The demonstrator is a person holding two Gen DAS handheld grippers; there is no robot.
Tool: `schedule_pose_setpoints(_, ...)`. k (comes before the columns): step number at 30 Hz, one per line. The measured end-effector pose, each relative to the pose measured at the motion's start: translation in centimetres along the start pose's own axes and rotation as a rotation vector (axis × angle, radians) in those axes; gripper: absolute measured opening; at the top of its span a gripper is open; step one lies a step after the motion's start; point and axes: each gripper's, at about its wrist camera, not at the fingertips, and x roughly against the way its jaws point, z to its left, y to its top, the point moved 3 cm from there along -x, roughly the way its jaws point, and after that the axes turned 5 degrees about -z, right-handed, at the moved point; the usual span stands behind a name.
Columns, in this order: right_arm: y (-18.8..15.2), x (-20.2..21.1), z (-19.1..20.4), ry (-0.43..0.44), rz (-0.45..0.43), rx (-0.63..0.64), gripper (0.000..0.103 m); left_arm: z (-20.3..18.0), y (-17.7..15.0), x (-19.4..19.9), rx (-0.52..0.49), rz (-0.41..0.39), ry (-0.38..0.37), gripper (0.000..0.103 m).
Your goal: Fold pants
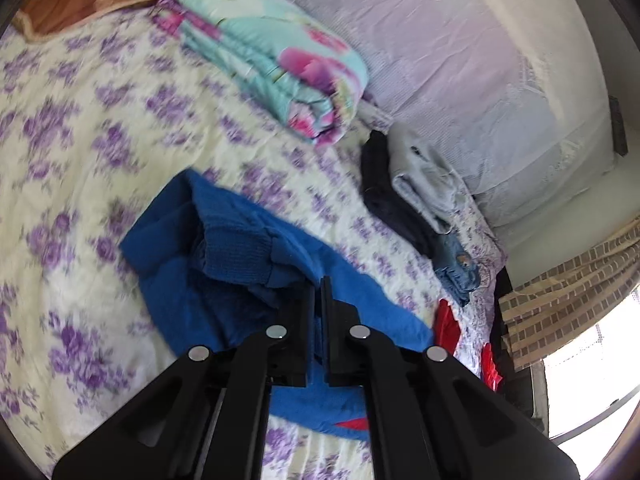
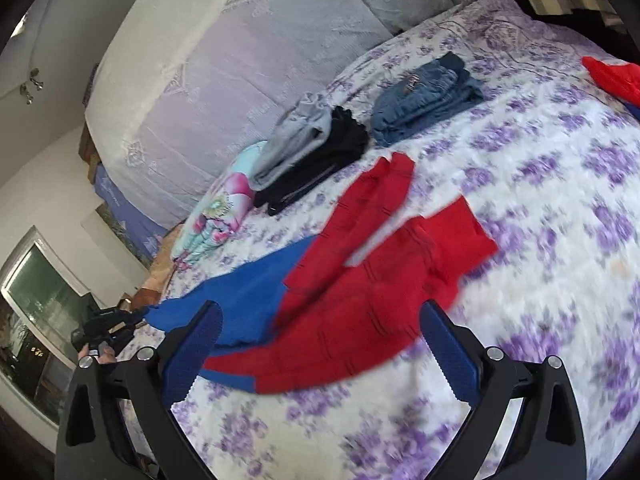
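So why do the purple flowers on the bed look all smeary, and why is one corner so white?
Left wrist view: the bedspread flowers smear from motion blur, and the window glares white at the lower right. Right wrist view: flowers blur most near the right edge, and the fisheye lens bends the bed into a bulge.

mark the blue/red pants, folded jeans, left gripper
blue and red pants [image 2: 360, 280], right wrist view, red leg panel.
folded jeans [image 2: 420, 100], right wrist view, top fold.
left gripper [image 1: 321, 284], left wrist view, closed fingertips on blue fabric.
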Motion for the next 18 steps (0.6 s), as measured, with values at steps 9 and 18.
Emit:
schedule_pose_setpoints(9,6.1,-11.5,1.1,-0.039,0.188,-0.032,0.073,-2.3,3.0,-1.5,0.005,-0.023,-0.031,0.001)
schedule_pose_setpoints(18,8.0,-21.6,-1.1,-0.435,0.387,0.081,0.071,-2.1,2.6,-2.3,0.013,-0.002,-0.063,0.002)
